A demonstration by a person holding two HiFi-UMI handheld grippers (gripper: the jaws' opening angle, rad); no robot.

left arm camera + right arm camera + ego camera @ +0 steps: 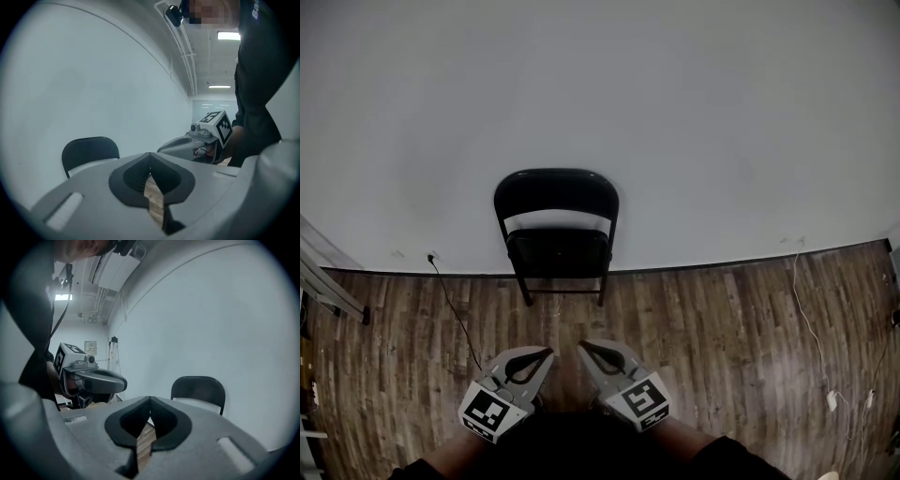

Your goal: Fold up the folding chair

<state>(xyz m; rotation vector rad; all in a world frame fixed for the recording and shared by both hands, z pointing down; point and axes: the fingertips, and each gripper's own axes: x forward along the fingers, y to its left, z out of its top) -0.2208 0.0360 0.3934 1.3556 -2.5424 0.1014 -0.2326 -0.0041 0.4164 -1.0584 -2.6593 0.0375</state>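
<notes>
1. folding chair point(556, 234): black, unfolded and upright on the wooden floor point(722, 323). the seat is down. the backrest is toward the white wall point(675, 112) and the seat front faces the person.
2. left hand-held gripper point(546, 354): low in the head view, left of centre, tips pointing toward the chair. the left gripper view shows the jaws closed tip to tip with nothing gripped. only floor boards show through the slit behind the tips.
3. right hand-held gripper point(584, 348): just beside the left one, tips angled inward and also pointing toward the chair. the right gripper view shows the jaws closed together with nothing between them.
4. separation: both hand-held grippers are well apart from the chair, with no contact. bare floor lies between them and the chair legs.
5. fittings: each gripper carries a marker cube point(490, 412) at its rear, next to the person's dark sleeve.
6. surroundings: a black cable point(455, 314) runs from the wall base across the floor left of the chair. a white cable point(811, 328) trails over the floor at far right.
</notes>
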